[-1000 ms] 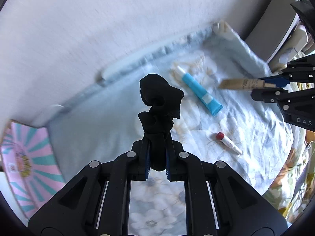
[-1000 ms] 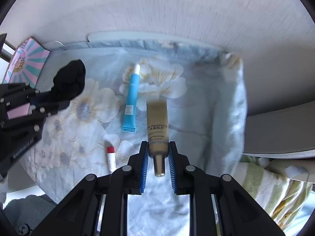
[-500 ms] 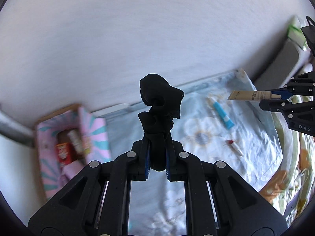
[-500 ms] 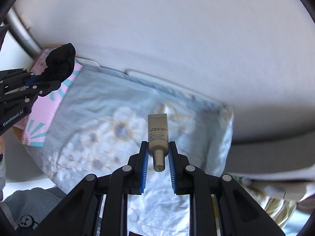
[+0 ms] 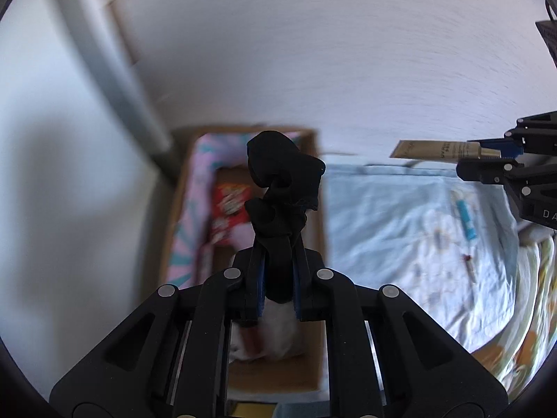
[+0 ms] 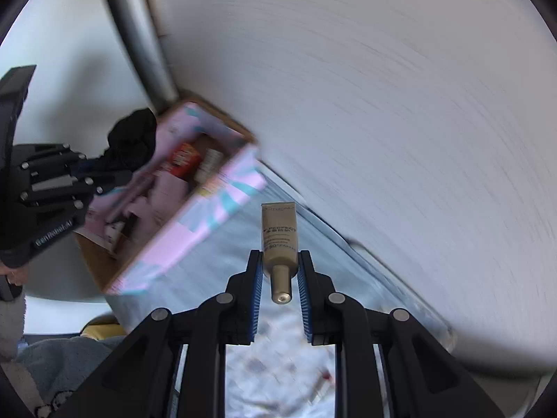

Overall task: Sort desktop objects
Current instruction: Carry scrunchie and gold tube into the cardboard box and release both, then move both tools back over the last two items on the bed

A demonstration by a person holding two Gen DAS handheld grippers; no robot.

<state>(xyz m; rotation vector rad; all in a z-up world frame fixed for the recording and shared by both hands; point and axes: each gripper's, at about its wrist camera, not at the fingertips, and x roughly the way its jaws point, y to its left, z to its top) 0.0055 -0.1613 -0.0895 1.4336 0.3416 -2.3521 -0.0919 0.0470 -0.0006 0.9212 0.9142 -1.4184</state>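
black scrunchie (image 5: 283, 188), gold tube (image 6: 279, 240), pink-teal striped box (image 6: 205, 209)

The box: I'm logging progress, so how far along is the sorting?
Done: the box already holds several items. In hand: left gripper clamps a black scrunchie, right gripper a gold tube. Left: blue tube and a small red-capped item on the cloth.

Left gripper (image 5: 277, 280) points steeply down, blue pads clamped on a bunched black cloth (image 5: 282, 188); right gripper (image 6: 278, 280) likewise tilts down, pads pinching a gold tube (image 6: 279, 240) at its neck, nozzle toward the camera, both held aloft.
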